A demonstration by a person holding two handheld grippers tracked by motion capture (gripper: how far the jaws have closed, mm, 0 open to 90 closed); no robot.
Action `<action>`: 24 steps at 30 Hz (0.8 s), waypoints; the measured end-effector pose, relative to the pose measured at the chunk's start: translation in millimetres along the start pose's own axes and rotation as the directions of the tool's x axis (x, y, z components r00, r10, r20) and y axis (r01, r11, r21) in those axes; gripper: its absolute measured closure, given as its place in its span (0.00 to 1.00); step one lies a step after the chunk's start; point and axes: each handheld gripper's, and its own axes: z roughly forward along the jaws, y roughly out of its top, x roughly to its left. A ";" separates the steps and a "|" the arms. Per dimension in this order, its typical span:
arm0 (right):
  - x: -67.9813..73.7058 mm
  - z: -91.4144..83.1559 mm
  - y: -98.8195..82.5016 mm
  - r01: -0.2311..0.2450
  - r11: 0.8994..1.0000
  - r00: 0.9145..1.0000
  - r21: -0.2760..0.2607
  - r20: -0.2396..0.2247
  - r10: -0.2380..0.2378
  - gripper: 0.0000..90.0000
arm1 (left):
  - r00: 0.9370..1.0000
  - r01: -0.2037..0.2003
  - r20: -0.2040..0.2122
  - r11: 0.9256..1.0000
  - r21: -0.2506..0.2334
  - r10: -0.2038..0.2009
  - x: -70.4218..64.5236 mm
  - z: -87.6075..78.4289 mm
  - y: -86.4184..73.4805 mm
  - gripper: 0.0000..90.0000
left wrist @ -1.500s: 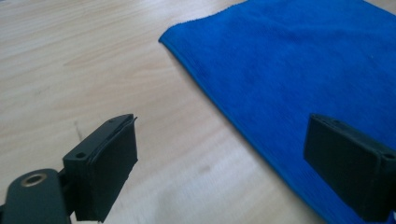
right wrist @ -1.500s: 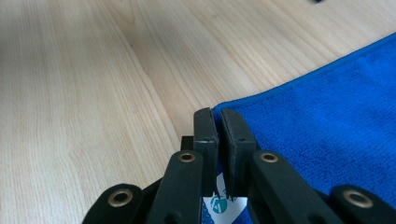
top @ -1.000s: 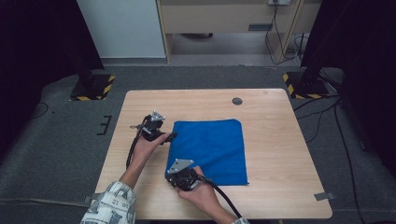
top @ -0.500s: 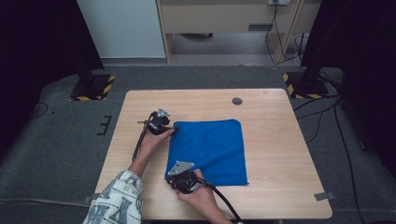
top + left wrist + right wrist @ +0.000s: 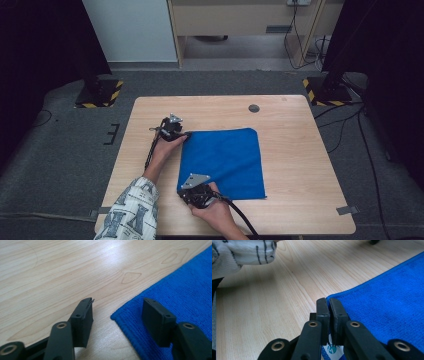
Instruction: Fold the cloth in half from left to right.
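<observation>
A blue cloth (image 5: pixel 222 162) is lying flat on the worktop (image 5: pixel 300 150), toward its middle. The right tool (image 5: pixel 196 192) is clamping the cloth's seven o'clock corner, jaws pressed together on it. The left tool (image 5: pixel 181 135) is sitting at the eleven o'clock corner, its jaws just closing in, standing apart astride that corner without pinching it.

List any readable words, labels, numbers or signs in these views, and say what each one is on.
No text can be read in any view.
A teal and white printed mark shows below the right claw in its own view, mostly hidden and too blurred to read.
The blue cloth and the wooden table carry no lettering.
</observation>
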 end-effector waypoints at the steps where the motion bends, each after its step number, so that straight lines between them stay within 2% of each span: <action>1: 0.1 -0.1 -0.3 0.000 1.000 1.000 0.000 -0.001 0.000 0.97 | 1.000 -0.012 0.008 1.000 -0.002 0.012 -1.1 0.1 0.0 0.52; 5: -0.5 -0.1 -0.4 -0.004 1.000 1.000 -0.004 -0.003 0.004 0.97 | 0.999 -0.035 0.031 0.999 0.008 0.035 -6.7 -0.7 1.9 0.69; 10: 1.0 -1.0 0.0 -0.006 1.000 1.000 -0.001 0.004 0.006 0.97 | 0.998 -0.020 0.058 1.000 0.016 0.019 -11.1 -0.5 3.4 0.90; 12: 1.2 -1.7 0.4 -0.007 1.000 1.000 -0.006 0.008 0.007 0.97 | 0.998 -0.014 0.065 1.000 0.016 0.013 -12.5 -1.2 4.3 0.95; 13: 0.9 -2.2 0.7 -0.005 1.000 1.000 -0.004 0.010 0.005 0.97 | 0.997 0.002 0.071 1.000 -0.001 -0.002 -13.5 -2.6 5.6 0.96; 17: 2.7 -5.7 4.7 -0.001 1.000 1.000 -0.015 0.024 0.001 0.97 | 0.998 0.003 0.059 0.999 -0.038 -0.001 -16.6 -14.2 15.2 0.97; 20: 4.4 -11.7 9.7 -0.013 0.999 0.999 -0.039 0.038 0.015 0.97 | 0.999 -0.029 0.043 0.999 -0.027 0.030 -18.9 -24.3 25.6 0.97; 24: 5.3 -18.3 14.0 -0.032 0.997 0.998 -0.072 0.053 0.036 0.98 | 0.999 -0.034 0.039 0.999 -0.041 0.036 -21.9 -35.3 37.4 0.97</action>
